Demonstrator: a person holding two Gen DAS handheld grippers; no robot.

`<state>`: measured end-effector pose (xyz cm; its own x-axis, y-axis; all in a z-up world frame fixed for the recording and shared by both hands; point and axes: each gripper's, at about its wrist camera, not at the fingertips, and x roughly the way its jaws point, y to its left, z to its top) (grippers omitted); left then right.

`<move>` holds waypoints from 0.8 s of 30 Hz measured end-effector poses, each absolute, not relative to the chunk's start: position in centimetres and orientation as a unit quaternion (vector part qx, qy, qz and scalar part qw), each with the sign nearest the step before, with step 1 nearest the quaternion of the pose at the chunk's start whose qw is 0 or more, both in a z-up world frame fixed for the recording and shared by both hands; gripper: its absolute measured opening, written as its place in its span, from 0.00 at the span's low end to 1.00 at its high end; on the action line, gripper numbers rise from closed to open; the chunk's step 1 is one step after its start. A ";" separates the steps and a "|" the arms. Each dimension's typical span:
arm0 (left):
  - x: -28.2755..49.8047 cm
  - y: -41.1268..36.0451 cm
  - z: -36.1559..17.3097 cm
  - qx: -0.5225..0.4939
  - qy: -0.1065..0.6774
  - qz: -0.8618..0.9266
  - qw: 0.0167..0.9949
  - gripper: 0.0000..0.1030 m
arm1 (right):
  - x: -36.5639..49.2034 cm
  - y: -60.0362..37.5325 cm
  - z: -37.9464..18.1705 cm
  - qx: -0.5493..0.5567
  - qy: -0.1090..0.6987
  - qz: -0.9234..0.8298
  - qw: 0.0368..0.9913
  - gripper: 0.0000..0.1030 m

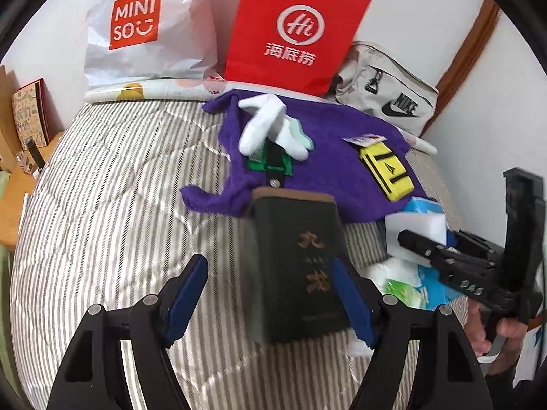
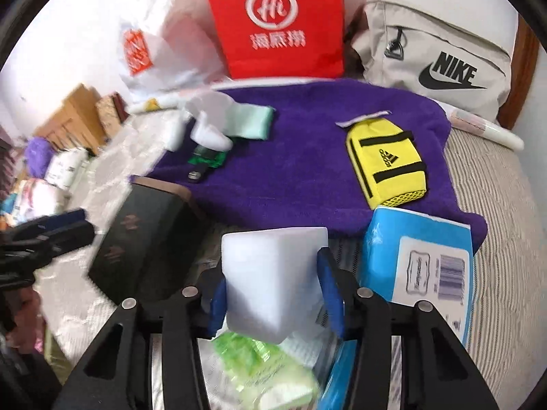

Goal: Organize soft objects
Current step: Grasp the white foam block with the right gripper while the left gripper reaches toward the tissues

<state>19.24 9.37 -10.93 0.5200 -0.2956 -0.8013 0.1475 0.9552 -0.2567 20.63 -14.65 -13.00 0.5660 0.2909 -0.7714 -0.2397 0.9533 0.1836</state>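
White foam block over the bed, clasped mid-height by right hand-held gripper; light, squashy, best held gently across flat faces; left hand-held gripper agape, empty beside dark box

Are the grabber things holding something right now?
Yes. The right gripper squeezes the white sponge block by its two sides. The left gripper holds nothing.

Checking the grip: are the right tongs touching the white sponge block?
Touching. The right wrist view shows both blue pads pressed against the white sponge block's sides.
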 end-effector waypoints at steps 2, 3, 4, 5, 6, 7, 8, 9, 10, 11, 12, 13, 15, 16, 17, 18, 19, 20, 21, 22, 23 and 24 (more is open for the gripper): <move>18.4 9.0 -10.7 -0.076 0.472 -0.136 0.868 0.71 | 19.5 -14.8 -12.3 0.026 0.431 0.155 0.889 0.44; 17.9 8.7 -10.5 -0.077 0.471 -0.143 0.867 0.71 | 18.8 -14.9 -11.9 0.027 0.424 0.161 0.891 0.43; 17.3 8.3 -10.4 -0.077 0.471 -0.151 0.865 0.71 | 18.1 -15.1 -11.5 0.030 0.417 0.167 0.893 0.43; 16.8 8.0 -10.3 -0.075 0.473 -0.158 0.864 0.71 | 17.5 -15.3 -11.2 0.032 0.412 0.172 0.894 0.43; 16.3 7.6 -10.2 -0.070 0.474 -0.160 0.863 0.71 | 16.9 -15.5 -10.9 0.034 0.406 0.179 0.895 0.43; 15.7 7.2 -10.2 -0.065 0.475 -0.162 0.862 0.71 | 16.2 -15.8 -10.5 0.036 0.400 0.184 0.897 0.43; 15.2 6.8 -10.2 -0.060 0.475 -0.164 0.862 0.71 | 15.3 -16.2 -10.1 0.038 0.392 0.188 0.900 0.43; 14.7 6.3 -10.2 -0.055 0.475 -0.168 0.862 0.71 | 14.8 -16.5 -10.0 0.038 0.388 0.189 0.901 0.43; 14.3 5.8 -10.3 -0.050 0.475 -0.172 0.861 0.71 | 14.2 -16.8 -9.8 0.038 0.383 0.190 0.903 0.43; 13.8 5.1 -10.3 -0.044 0.476 -0.176 0.861 0.71 | 13.6 -17.3 -9.6 0.039 0.380 0.192 0.904 0.43; 13.4 4.5 -10.3 -0.039 0.475 -0.180 0.860 0.70 | 12.9 -17.8 -9.6 0.043 0.377 0.194 0.905 0.43; 13.0 4.0 -10.4 -0.036 0.474 -0.185 0.860 0.70 | 12.4 -18.3 -9.6 0.046 0.375 0.197 0.905 0.43; 12.1 2.9 -10.5 -0.029 0.473 -0.194 0.859 0.70 | 11.1 -19.5 -9.6 0.052 0.371 0.199 0.905 0.43; 11.8 2.4 -10.5 -0.026 0.472 -0.197 0.859 0.70 | 10.5 -20.0 -9.7 0.054 0.369 0.200 0.906 0.43; 11.5 1.9 -10.5 -0.022 0.470 -0.199 0.859 0.70 | 9.9 -20.6 -9.8 0.055 0.367 0.201 0.906 0.43; 11.2 1.4 -10.5 -0.018 0.467 -0.203 0.861 0.70 | 9.4 -21.1 -9.9 0.057 0.367 0.204 0.906 0.43; 11.0 0.7 -10.6 -0.012 0.463 -0.209 0.861 0.70 | 8.8 -21.6 -10.1 0.057 0.366 0.205 0.906 0.43; 10.9 0.1 -10.6 -0.008 0.462 -0.212 0.861 0.70 | 8.4 -22.0 -10.2 0.057 0.366 0.205 0.906 0.43; 10.8 -0.5 -10.8 -0.003 0.463 -0.213 0.861 0.70 | 7.9 -22.4 -10.4 0.057 0.365 0.206 0.906 0.43; 10.8 -1.3 -11.1 0.003 0.465 -0.216 0.859 0.70 | 7.4 -22.9 -10.7 0.061 0.366 0.209 0.905 0.43; 10.8 -1.9 -11.3 0.007 0.467 -0.216 0.857 0.70 | 7.0 -23.4 -11.1 0.067 0.368 0.214 0.903 0.43; 10.9 -2.8 -11.6 0.014 0.468 -0.217 0.856 0.70 | 6.6 -23.8 -11.6 0.073 0.372 0.219 0.899 0.43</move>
<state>10.94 -2.83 -11.57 0.4674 -0.3594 -0.8077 0.3848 0.9053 -0.1802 6.58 -23.85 -11.60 0.6279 0.4477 -0.6367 -0.3398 0.8936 0.2932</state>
